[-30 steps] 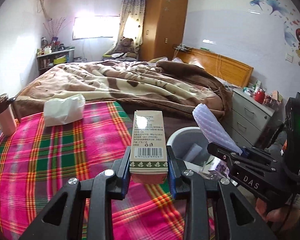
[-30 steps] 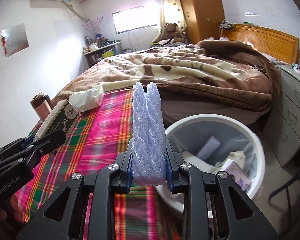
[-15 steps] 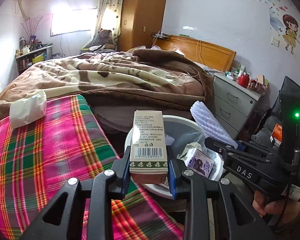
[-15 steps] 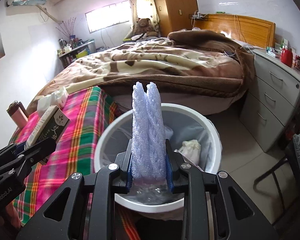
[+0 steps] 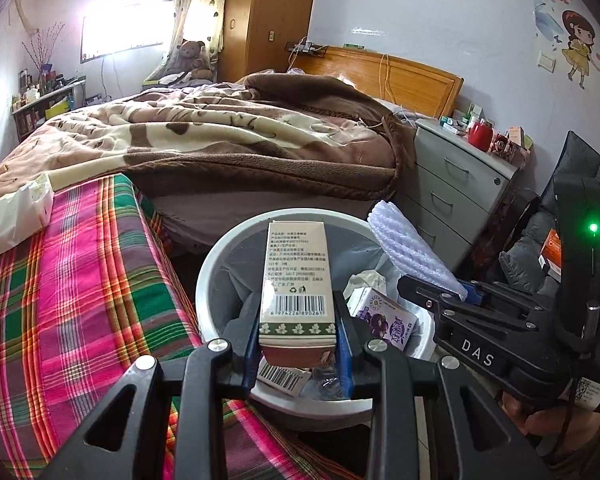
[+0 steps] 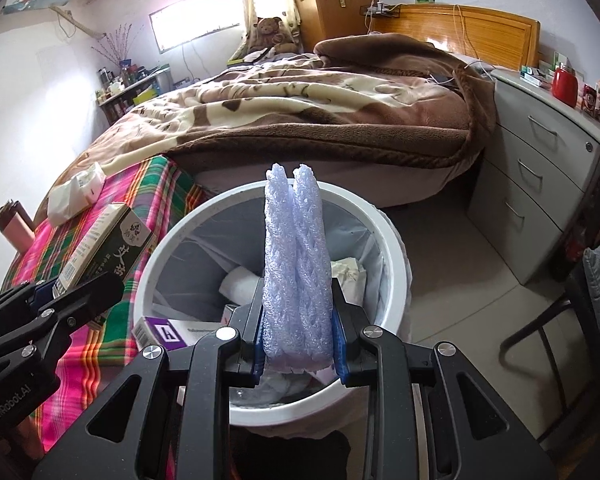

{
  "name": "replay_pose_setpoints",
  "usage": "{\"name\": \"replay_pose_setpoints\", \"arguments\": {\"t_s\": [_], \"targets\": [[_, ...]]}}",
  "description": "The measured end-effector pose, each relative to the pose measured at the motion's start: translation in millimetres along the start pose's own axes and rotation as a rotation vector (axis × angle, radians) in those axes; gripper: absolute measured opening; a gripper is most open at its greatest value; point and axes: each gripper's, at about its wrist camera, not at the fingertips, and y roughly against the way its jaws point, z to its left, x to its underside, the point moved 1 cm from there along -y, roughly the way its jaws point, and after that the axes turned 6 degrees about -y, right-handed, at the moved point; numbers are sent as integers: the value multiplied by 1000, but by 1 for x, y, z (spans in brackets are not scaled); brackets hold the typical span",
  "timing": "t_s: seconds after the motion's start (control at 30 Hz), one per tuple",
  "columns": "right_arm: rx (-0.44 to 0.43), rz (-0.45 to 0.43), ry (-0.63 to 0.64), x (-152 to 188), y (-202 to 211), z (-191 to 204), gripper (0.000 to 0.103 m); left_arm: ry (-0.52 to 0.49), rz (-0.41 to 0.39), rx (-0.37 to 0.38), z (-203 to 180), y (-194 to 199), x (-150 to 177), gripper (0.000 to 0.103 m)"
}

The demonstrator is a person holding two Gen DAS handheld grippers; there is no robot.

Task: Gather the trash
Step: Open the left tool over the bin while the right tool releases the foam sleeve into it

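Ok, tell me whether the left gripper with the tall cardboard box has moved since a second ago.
Yes. The left gripper, shut on the tall cardboard box, has swung off the plaid bedspread and now sits over the white trash bin.

Plaid cloth (image 5: 80,280) carries tissue pack (image 5: 18,216); bin (image 6: 388,240) on floor (image 6: 460,280).

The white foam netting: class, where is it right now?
In the right wrist view, the foam netting stands clamped in the right gripper, above the open white bin beside the plaid cloth.
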Motion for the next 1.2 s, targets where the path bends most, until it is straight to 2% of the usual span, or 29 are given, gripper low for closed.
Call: {"name": "replay_pose_setpoints", "arguments": {"t_s": [0.13, 0.2, 0.27, 0.3, 0.37, 0.43, 0.8, 0.93, 1.2], "targets": [[-11, 6, -7, -2, -4, -3, 28, 4, 3, -1, -1, -5, -4, 32], [-16, 13, -5, -3, -6, -5, 28, 9, 5, 0, 0, -7, -4, 37], [-20, 17, -5, -2, -7, -6, 30, 13, 7, -5, 1, -8, -5, 59], [-17, 17, -5, -3, -7, -7, 32, 15, 2, -3, 1, -7, -5, 61], [-14, 17, -10, -3, -8, -9, 45, 13, -3, 0, 0, -7, -5, 61], [-24, 18, -20, -2, -7, -10, 49, 8, -1, -8, -1, -6, -6, 62], [-36, -20, -30, 0, 5, -6, 54, 27, -10, -38, 6, 4, 0, 71], [-49, -45, -26, 3, 12, 0, 55, 46, -30, -65, 12, 14, 5, 78], [-76, -81, -4, 12, 25, 15, 63, 60, -60, -132, 23, 40, 18, 78]]}}
